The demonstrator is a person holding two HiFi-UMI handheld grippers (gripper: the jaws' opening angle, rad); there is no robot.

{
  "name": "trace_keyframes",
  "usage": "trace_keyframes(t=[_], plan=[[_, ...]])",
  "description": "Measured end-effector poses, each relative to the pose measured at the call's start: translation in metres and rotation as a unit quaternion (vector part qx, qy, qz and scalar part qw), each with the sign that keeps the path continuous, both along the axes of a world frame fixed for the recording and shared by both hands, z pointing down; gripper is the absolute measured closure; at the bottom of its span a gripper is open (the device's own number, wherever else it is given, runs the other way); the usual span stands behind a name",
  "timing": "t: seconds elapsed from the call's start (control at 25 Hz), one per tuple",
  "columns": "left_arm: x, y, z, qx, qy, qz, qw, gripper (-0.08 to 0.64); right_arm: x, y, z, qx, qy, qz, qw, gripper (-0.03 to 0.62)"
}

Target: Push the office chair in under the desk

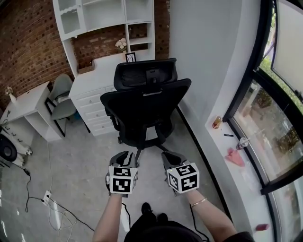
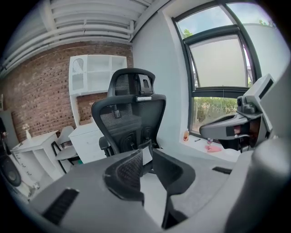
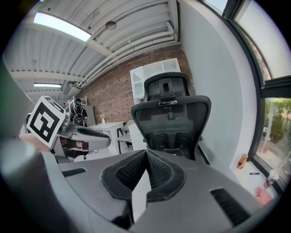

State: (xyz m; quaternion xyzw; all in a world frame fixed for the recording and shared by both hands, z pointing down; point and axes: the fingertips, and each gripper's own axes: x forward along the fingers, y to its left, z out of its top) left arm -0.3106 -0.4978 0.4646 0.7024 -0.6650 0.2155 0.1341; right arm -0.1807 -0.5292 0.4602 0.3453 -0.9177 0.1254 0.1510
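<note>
Left tool [image 1: 126, 156] slightly released; right tool [image 1: 171, 155] clenched empty; office chair [image 1: 142, 101] ahead, seemingly untouched.

Head view looks down; 2 gripper views face the chair [image 3: 170, 119].

The chair [image 1: 144, 101] is hiding the surface's [image 1: 100, 72] right part at frame centre; the shelf [image 1: 102, 14] is running off the top edge, upper left.

The office chair [image 1: 144, 101] at centre showed black mesh cloth on a matt plastic frame. Behind it, the table [image 1: 92, 81] was smooth white, the wall [image 1: 28, 42] rough red brick.
</note>
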Motion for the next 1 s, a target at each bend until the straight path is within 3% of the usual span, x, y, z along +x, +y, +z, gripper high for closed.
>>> trace_keyframes(t=[0.28,0.72,1.0], plan=[[0.028,0.038,0.008,0.008,0.016,-0.013,0.9998,0.549,0.032,0.036,0.015,-0.021,-0.014,0.006,1.0,0.588],[0.056,0.072,-0.008,0.056,0.049,-0.025,0.9969,0.551,0.067,0.061,-0.001,0.018,-0.025,0.005,1.0,0.588],[0.056,0.081,-0.018,0.078,0.061,-0.035,0.9945,0.551,0.076,0.066,-0.003,0.018,-0.024,0.003,1.0,0.588]])
